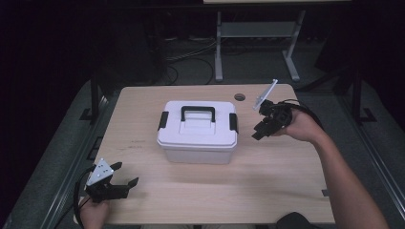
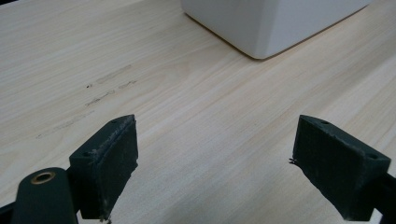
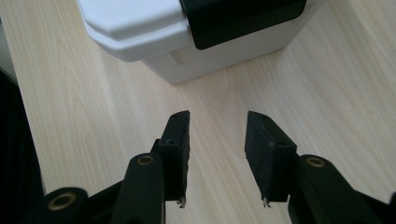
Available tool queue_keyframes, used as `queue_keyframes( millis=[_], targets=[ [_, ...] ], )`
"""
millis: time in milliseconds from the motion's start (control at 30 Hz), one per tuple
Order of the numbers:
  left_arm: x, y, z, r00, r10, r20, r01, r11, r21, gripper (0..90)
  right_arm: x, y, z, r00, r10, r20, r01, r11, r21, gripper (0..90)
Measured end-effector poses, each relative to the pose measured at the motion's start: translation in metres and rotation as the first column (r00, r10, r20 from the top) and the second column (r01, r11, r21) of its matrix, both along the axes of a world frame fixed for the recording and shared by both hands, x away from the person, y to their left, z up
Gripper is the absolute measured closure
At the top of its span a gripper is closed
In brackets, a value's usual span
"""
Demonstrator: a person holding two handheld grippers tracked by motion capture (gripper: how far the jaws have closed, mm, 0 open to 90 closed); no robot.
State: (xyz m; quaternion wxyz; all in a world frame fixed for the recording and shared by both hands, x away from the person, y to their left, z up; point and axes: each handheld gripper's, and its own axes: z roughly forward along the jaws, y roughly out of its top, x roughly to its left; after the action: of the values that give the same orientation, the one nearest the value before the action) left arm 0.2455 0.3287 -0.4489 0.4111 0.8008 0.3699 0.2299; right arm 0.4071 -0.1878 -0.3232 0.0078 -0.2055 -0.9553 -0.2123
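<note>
One white storage box [image 1: 197, 131] with two black latches, one table [image 1: 143, 200], left tongs [image 1: 125, 174] spread wide, right tongs [image 1: 258, 132] partly apart.

Overhead light falls brightly on the wooden table [image 1: 215, 191], the room beyond it almost black; soft shadows, slight blur, perhaps mild glare on the white box [image 1: 197, 131].

1. The box [image 1: 197, 131] stands mid-table [image 1: 267, 191], the one obstacle on the top.
2. Bare wood runs all round it; the near strip is widest.
3. The left gripper [image 1: 125, 174], jaws wide, sits at the near left corner, well apart from the box.
4. The right gripper [image 1: 258, 131], jaws part open, hangs just beside the box's right latch [image 1: 233, 122], with a narrow gap between.
</note>
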Motion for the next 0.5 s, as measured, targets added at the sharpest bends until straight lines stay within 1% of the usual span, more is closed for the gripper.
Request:
queue_keyframes(
  millis=[500],
  targets=[
    [0.000,0.001,0.000,1.0000,0.001,0.004,-0.001,1.0000,0.004,13.4,-0.005,-0.008,-0.015,0.9999,-0.011,-0.005,0.011,1.000,0.010,54.2]
  ],
)
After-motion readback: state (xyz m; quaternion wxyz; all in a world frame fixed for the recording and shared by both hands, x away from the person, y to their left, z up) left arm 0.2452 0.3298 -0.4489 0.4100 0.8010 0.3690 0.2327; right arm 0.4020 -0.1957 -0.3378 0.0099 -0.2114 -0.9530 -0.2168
